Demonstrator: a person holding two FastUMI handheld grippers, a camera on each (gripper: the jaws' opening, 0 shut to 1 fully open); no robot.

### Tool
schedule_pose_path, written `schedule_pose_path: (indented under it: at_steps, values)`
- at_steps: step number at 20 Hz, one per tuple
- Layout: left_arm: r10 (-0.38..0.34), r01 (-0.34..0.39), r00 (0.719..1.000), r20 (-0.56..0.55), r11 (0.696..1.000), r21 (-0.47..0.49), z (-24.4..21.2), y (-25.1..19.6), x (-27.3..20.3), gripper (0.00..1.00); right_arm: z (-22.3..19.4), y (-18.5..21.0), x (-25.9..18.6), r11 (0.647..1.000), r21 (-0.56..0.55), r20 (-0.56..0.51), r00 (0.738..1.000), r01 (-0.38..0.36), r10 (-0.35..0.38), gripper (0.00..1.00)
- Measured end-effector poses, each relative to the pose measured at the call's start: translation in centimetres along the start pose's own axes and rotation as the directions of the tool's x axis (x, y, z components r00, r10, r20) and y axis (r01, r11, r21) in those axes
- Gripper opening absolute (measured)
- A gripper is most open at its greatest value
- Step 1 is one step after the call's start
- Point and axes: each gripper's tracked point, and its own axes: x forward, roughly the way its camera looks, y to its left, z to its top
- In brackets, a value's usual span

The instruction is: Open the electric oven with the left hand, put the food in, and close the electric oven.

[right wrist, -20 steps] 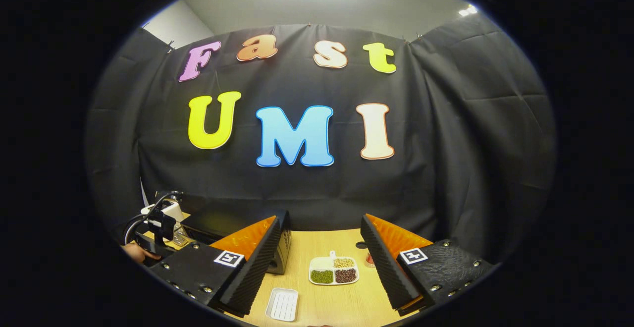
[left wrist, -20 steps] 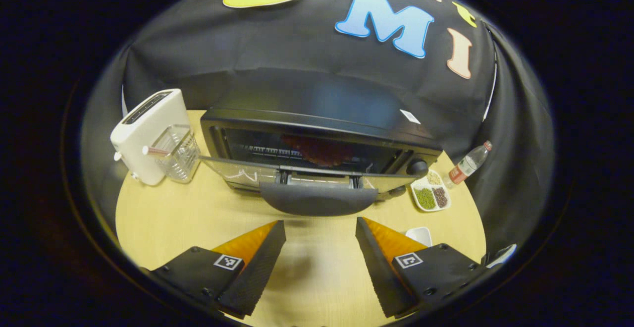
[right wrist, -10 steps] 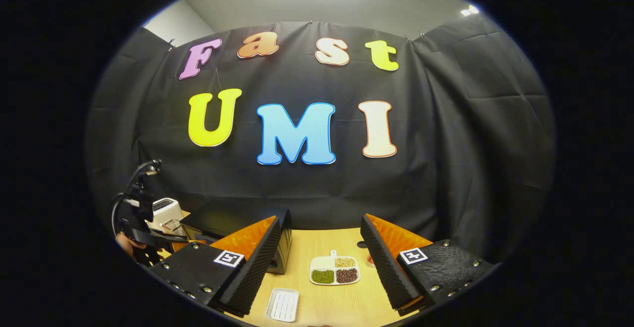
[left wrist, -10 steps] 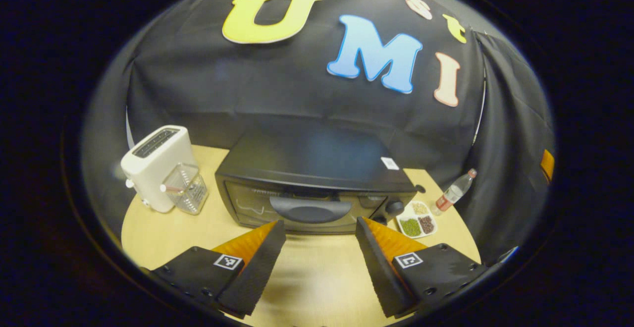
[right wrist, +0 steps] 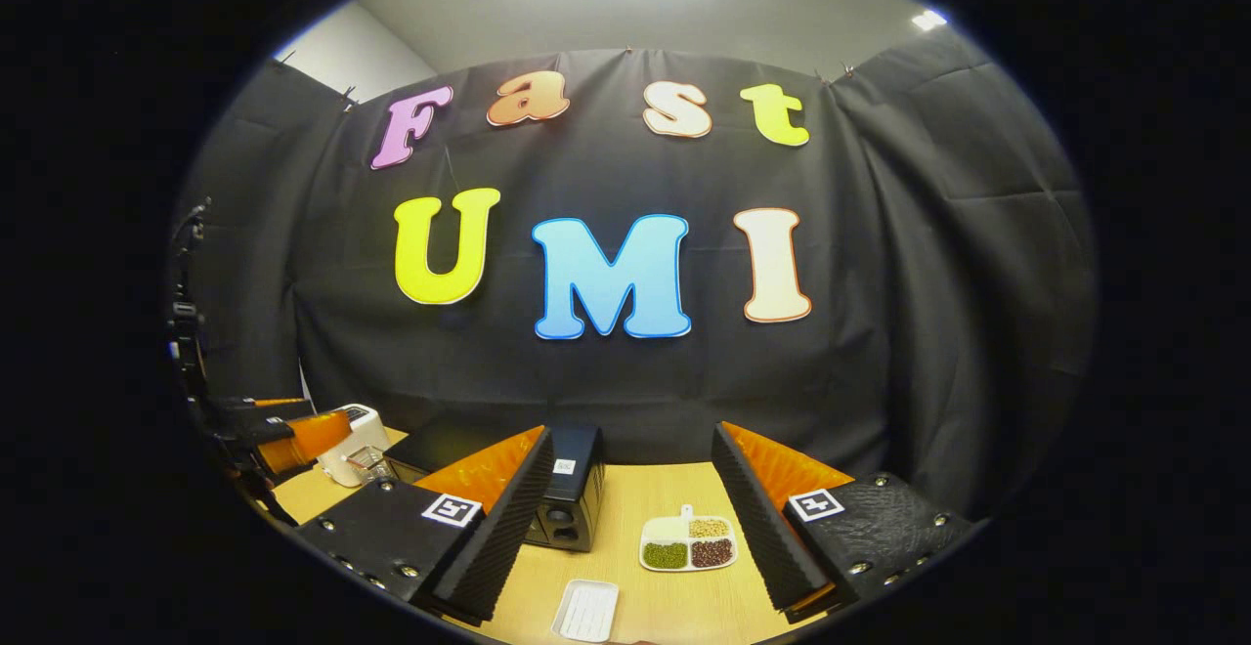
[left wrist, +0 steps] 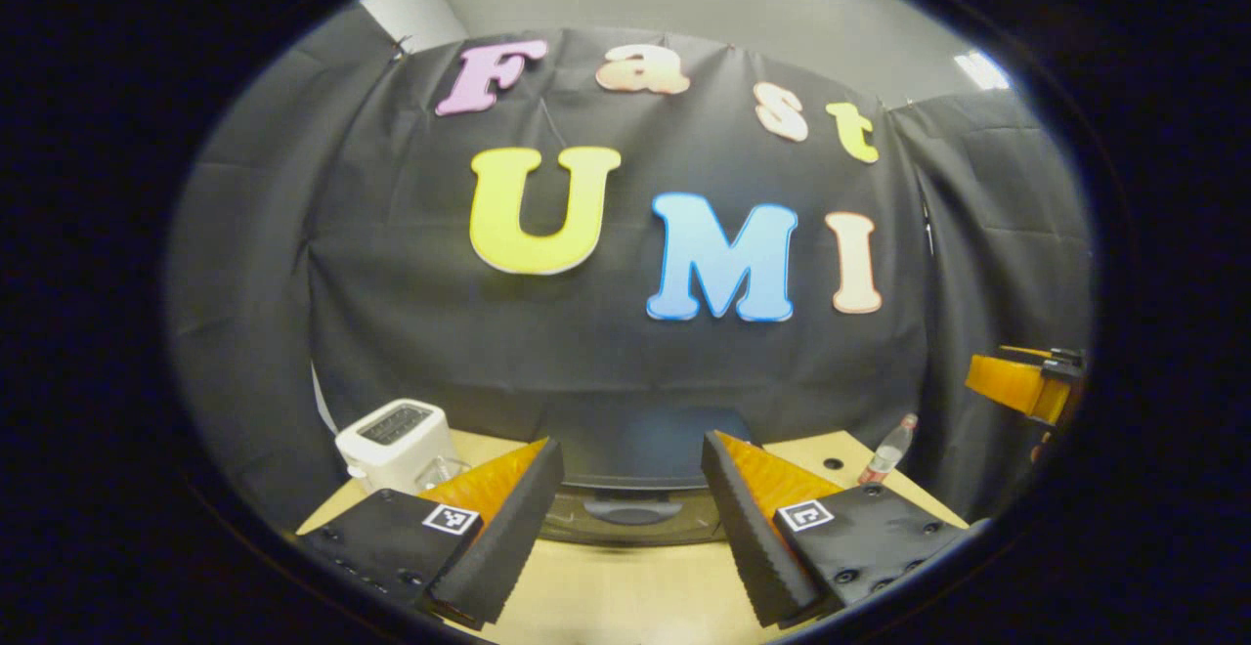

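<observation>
A: What's on the tabletop (right wrist: 674, 596)?

B: One electric oven (left wrist: 635, 474), door shut, dead ahead of the left tool (left wrist: 632, 513). One toaster (left wrist: 396, 442), one bottle (left wrist: 887, 450), one divided dish (right wrist: 688, 542), one white tray (right wrist: 585, 612).

A: The tools?

B: Left tool and right tool (right wrist: 632, 516) both gape wide, empty.

A: Changes?

B: A second ago the door hung open; the left tool has since risen and backed away.

white plastic toaster (left wrist: 396, 442), lower left of left gripper view | clear plastic bottle with red cap (left wrist: 887, 450), lower right | white divided dish of green, tan and brown beans (right wrist: 687, 544), lower centre of right gripper view | white ridged rectangular tray (right wrist: 585, 612), bottom edge | pale wooden table (right wrist: 635, 494)
</observation>
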Motion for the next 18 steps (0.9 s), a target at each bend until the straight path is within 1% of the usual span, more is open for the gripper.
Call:
schedule_pose_path:
  at_steps: [3, 6, 8, 10, 13, 14, 17, 18]
  values:
    - [0.009, -0.005, 0.995, 0.095, 0.999, -0.035, 5.2, -1.0, -2.0, 0.97, 2.6, 0.8, -0.4, 0.999, 0.032, 0.027, 1.0, -0.014, 0.013, 0.98]
    - [-0.024, 0.027, 0.987, 0.156, 0.999, -0.018, 9.4, -2.2, -3.5, 0.96, 6.1, 1.1, -1.4, 0.999, 0.046, 0.077, 0.997, -0.017, 0.014, 0.98]
    - [-0.025, 0.027, 0.986, 0.167, 1.0, -0.013, 10.4, -2.3, -4.4, 0.95, 8.0, 1.4, -2.1, 0.998, 0.062, 0.111, 0.994, -0.025, 0.018, 0.98]
    - [-0.024, 0.031, 0.984, 0.176, 0.999, -0.038, 10.9, -2.5, -4.6, 0.96, 9.0, 1.3, -2.6, 0.997, 0.065, 0.128, 0.991, -0.03, 0.022, 0.98]
    - [-0.025, 0.035, 0.983, 0.184, 0.998, -0.05, 11.4, -2.4, -5.0, 0.97, 8.7, 1.4, -2.9, 0.998, 0.06, 0.128, 0.992, -0.028, 0.02, 0.98]
    - [-0.027, 0.035, 0.983, 0.184, 0.998, -0.044, 11.5, -2.2, -4.9, 0.95, 8.5, 1.4, -3.0, 0.998, 0.058, 0.121, 0.992, -0.027, 0.02, 0.98]
    - [-0.042, 0.05, 0.983, 0.181, 0.998, -0.044, 11.5, -2.2, -5.0, 0.95, 7.9, 1.7, -3.1, 0.998, 0.054, 0.102, 0.995, -0.022, 0.017, 0.98]
    - [-0.044, 0.053, 0.983, 0.181, 0.998, -0.047, 11.5, -2.2, -5.0, 0.93, 7.8, 1.8, -3.2, 0.998, 0.054, 0.099, 0.995, -0.019, 0.013, 0.98]
